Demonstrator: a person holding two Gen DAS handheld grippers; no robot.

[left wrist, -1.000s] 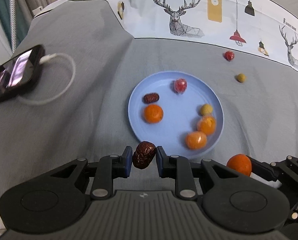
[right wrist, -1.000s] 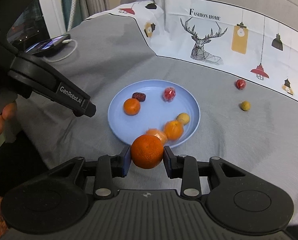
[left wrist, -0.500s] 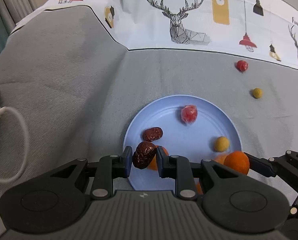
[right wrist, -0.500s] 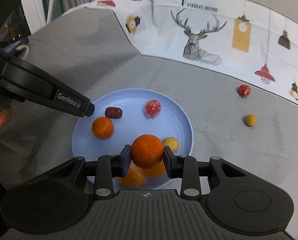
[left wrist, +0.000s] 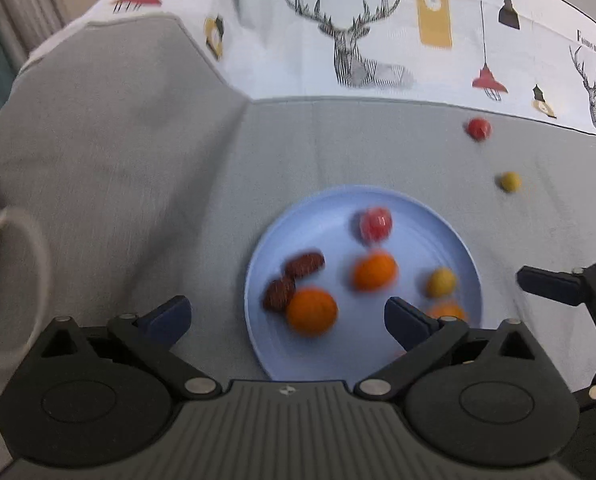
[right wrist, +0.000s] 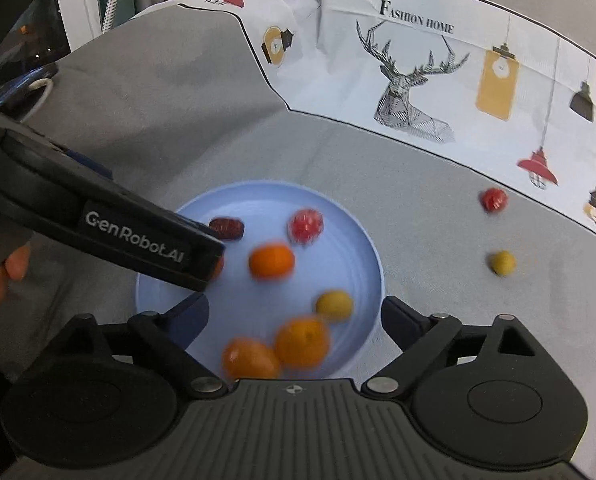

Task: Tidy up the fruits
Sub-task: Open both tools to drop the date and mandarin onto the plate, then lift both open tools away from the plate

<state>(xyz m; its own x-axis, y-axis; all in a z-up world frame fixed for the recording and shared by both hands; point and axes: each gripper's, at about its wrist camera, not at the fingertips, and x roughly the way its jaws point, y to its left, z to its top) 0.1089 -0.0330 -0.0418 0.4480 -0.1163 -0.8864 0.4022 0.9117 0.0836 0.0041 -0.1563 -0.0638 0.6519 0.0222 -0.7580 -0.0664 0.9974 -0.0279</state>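
A round, smooth, pale-blue plate (left wrist: 258, 280) is sitting on a grey woven bedspread (left wrist: 118, 160), whose far side is bordered by a white printed sheet (left wrist: 358, 40) with line-drawn deer and hanging lamps.

The left gripper (left wrist: 286, 316) is hovering over the plate's near rim; its jaws have just been opening and are standing wide, released, with nothing pressed between the dark blue pads. A wrinkled, dark brown date (left wrist: 278, 294) is lying on the plate below them, touching a second date (left wrist: 304, 265) and a round orange mandarin (left wrist: 311, 311).

The right gripper (right wrist: 294, 314) has also just been opening and is gripping nothing. Another mandarin (right wrist: 271, 260), blurred, is sitting near the plate's middle, and 2 more (right wrist: 302, 342) are lying together at the near edge beside a small yellow fruit (right wrist: 334, 306). A glossy red fruit (right wrist: 306, 226) is resting towards the far side.

Off the plate, 1 red fruit (right wrist: 494, 199) and 1 yellow fruit (right wrist: 502, 263) are lying on the spread, well apart from it.
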